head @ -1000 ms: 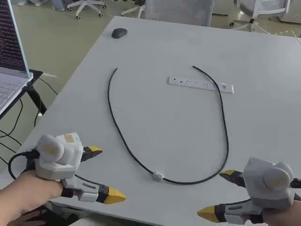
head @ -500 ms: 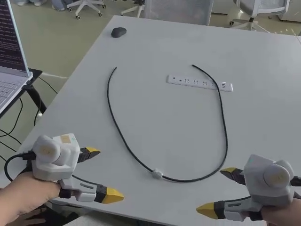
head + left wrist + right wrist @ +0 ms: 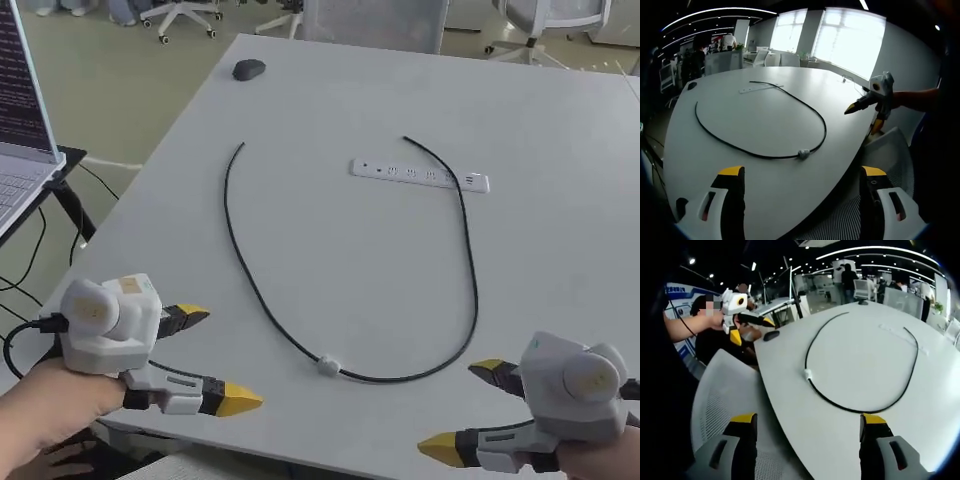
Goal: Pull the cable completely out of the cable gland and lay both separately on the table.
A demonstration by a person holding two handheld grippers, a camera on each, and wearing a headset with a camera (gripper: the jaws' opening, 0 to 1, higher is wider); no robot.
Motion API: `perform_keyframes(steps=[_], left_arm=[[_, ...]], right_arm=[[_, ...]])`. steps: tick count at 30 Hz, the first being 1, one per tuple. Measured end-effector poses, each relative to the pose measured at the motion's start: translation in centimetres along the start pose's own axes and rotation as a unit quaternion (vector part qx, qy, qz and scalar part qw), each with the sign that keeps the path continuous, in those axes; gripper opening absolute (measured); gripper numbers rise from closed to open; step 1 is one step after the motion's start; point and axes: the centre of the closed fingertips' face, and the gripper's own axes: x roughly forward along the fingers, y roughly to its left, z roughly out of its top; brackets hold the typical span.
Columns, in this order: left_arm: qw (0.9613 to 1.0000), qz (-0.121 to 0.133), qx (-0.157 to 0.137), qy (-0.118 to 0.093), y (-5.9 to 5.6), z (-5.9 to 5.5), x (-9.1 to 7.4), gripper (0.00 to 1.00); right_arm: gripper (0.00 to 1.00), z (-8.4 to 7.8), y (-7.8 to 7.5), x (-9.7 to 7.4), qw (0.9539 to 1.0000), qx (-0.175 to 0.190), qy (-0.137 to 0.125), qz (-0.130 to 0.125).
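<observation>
Cable [image 3: 226, 200] — threaded through cable gland [image 3: 328, 366] on table [image 3: 350, 260] | left gripper [image 3: 226, 358], right gripper [image 3: 455, 407] — fingers wide apart, empty

Your left gripper [image 3: 802, 197], jaws wide apart, faces a white table [image 3: 765, 115]. A looped black cable [image 3: 772, 157] carries a small white gland [image 3: 802, 153]. Your right gripper [image 3: 862, 119] hovers at the table's right edge.

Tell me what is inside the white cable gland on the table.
The black cable runs through the cable gland and comes out on both sides. The stretch inside it is hidden by the white body.
</observation>
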Motion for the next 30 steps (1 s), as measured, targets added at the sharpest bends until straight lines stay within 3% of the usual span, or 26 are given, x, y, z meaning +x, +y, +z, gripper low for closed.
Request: perform_keyframes(steps=[10, 19, 23, 30], left_arm=[[0.9999, 0.002, 0.009, 0.010, 0.1, 0.4, 0.4, 0.96], [0.9999, -0.004, 0.010, 0.005, 0.1, 0.7, 0.6, 0.96], [0.9999, -0.010, 0.008, -0.007, -0.1, 1.0, 0.7, 0.96], [0.9997, -0.022, 0.000, -0.007, -0.6, 0.2, 0.9, 0.96]], right_arm=[[0.83, -0.5, -0.7, -0.2, 1.0000, -0.001, 0.009, -0.003], [0.81, 1.3, -0.5, 0.9, 0.9999, -0.014, 0.003, 0.005], [0.79, 2.3, -0.4, 1.8, 0.9997, -0.022, 0.003, 0.007], [0.74, 4.0, -0.3, 4.2, 0.9986, -0.045, 0.019, 0.018]])
